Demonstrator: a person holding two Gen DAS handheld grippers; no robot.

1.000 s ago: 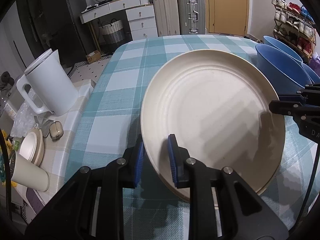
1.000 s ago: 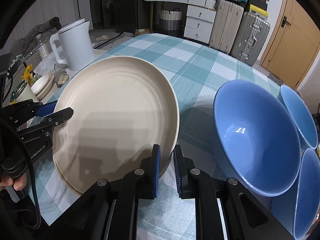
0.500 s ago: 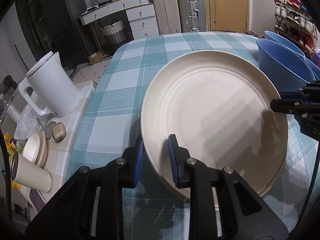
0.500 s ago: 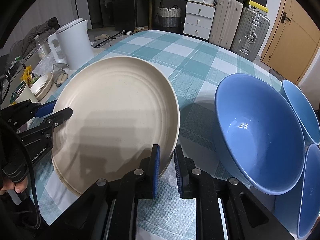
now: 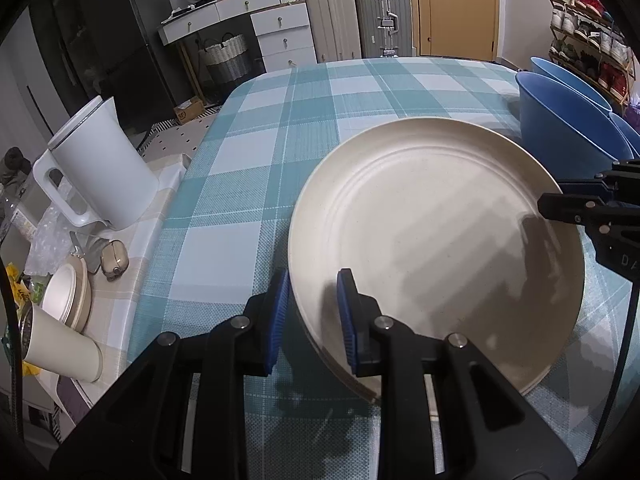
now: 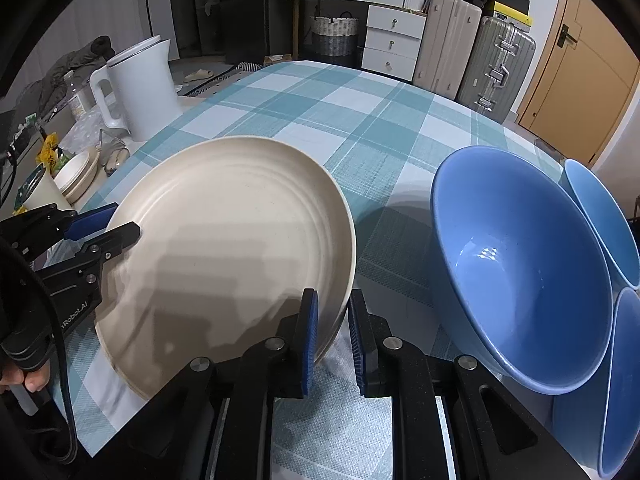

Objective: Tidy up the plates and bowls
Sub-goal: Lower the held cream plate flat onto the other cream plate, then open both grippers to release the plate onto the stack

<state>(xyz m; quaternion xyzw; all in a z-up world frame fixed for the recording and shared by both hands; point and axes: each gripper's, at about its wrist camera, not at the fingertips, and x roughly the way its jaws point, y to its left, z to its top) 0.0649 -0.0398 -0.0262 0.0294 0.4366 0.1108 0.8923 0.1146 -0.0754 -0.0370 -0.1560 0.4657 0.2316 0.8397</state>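
A large cream plate (image 5: 436, 232) lies over the teal checked tablecloth (image 5: 280, 128); a second cream rim shows under its near edge. My left gripper (image 5: 312, 316) is shut on the plate's left rim. My right gripper (image 6: 334, 332) is shut on the plate's (image 6: 228, 240) right rim and shows at the right edge of the left wrist view (image 5: 580, 204). The left gripper shows at the left of the right wrist view (image 6: 104, 226). Three blue bowls stand right of the plate, the nearest (image 6: 520, 264) beside my right gripper.
A white kettle (image 5: 100, 168) stands on a side surface left of the table, with small cream dishes (image 5: 64, 296), a cream cup (image 5: 60, 348) and clutter near it. Suitcases (image 5: 360, 16), white drawers and a shoe rack stand beyond the table.
The plate, held by both grippers, has shifted slightly to the right in the left wrist view. Both grips are unchanged.
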